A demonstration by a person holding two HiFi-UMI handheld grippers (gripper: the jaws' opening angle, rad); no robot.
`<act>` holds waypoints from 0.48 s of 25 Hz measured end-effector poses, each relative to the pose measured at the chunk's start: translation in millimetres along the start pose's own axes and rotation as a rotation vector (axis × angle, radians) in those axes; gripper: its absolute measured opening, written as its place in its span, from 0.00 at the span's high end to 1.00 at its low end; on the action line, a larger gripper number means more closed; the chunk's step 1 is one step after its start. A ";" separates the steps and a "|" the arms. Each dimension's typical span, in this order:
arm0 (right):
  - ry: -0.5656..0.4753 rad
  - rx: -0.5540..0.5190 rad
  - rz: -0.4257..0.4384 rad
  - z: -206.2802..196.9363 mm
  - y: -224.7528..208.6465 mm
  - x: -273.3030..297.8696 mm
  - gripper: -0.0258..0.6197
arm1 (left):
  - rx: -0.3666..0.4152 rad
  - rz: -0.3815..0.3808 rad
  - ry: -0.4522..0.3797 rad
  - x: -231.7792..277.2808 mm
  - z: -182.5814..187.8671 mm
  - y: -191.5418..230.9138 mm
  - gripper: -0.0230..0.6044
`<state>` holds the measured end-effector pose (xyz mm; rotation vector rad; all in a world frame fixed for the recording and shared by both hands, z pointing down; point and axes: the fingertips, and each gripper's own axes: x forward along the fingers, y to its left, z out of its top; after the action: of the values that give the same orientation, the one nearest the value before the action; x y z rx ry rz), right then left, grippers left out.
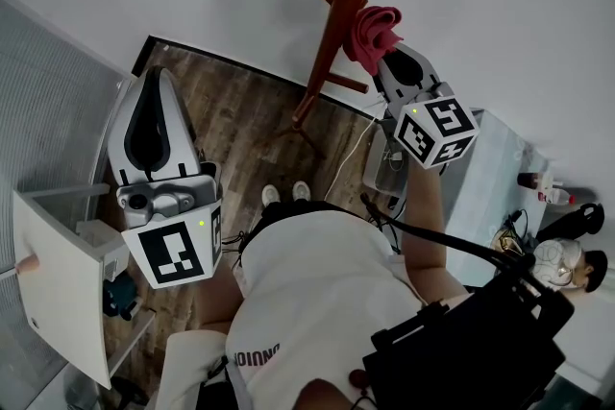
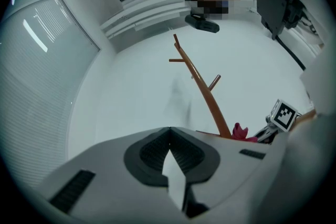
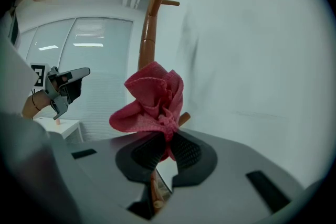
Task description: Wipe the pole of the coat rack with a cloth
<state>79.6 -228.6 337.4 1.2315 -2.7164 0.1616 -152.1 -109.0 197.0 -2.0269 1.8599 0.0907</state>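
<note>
The brown wooden coat rack pole (image 1: 338,22) slants up against the white wall, with pegs branching off it. My right gripper (image 1: 392,53) is shut on a crumpled pink cloth (image 1: 372,32), and the cloth lies against the pole. In the right gripper view the pink cloth (image 3: 153,100) bunches out of the closed jaws, with the pole (image 3: 149,34) rising just behind it. My left gripper (image 1: 154,115) hangs at the left, away from the rack, shut with nothing in it. From the left gripper view the pole (image 2: 206,94) and a bit of the cloth (image 2: 240,132) show beyond its jaws.
A white side table (image 1: 60,288) stands at the left over the wood floor (image 1: 245,125). A light table (image 1: 500,178) with bottles and clutter is at the right. The rack's foot (image 1: 303,115) stands near the wall's dark skirting. The person's feet are below the rack.
</note>
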 end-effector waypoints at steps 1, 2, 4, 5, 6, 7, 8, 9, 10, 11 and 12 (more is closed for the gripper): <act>0.000 0.001 -0.003 0.2 -1.6 0.0 0.89 | 0.001 0.001 0.000 0.5 0.0 0.1 0.94; 0.000 0.002 -0.006 0.4 -3.1 0.2 0.89 | 0.002 0.002 0.000 1.0 0.0 0.2 0.94; 0.002 0.003 -0.013 0.5 -6.0 0.9 0.89 | 0.005 0.002 0.001 2.3 -0.5 0.3 0.94; 0.002 0.004 -0.016 0.4 -7.6 1.5 0.89 | 0.004 0.002 0.002 3.0 -1.1 0.3 0.94; 0.002 0.005 -0.018 0.2 -9.2 2.1 0.89 | 0.002 0.002 0.002 3.9 -1.9 0.3 0.94; 0.002 0.008 -0.021 -0.1 -10.8 2.4 0.89 | 0.000 0.002 0.002 4.7 -2.7 0.2 0.94; 0.001 0.010 -0.023 -0.2 -12.2 2.5 0.89 | 0.000 0.002 0.002 5.4 -3.4 0.1 0.94; -0.001 0.012 -0.025 -0.2 -13.2 2.6 0.89 | 0.000 0.003 0.003 5.6 -3.7 0.4 0.94; -0.002 0.012 -0.027 0.1 -13.7 2.7 0.89 | 0.001 0.005 0.003 5.2 -3.5 1.0 0.94; -0.004 0.012 -0.029 0.5 -14.0 2.8 0.89 | 0.002 0.007 0.002 4.4 -2.9 1.9 0.94; -0.006 0.011 -0.031 0.9 -14.4 2.9 0.89 | 0.002 0.010 0.000 3.6 -2.2 2.8 0.94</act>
<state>88.5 -240.4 337.5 1.2779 -2.7032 0.1705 -154.9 -113.2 197.3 -2.0167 1.8695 0.0912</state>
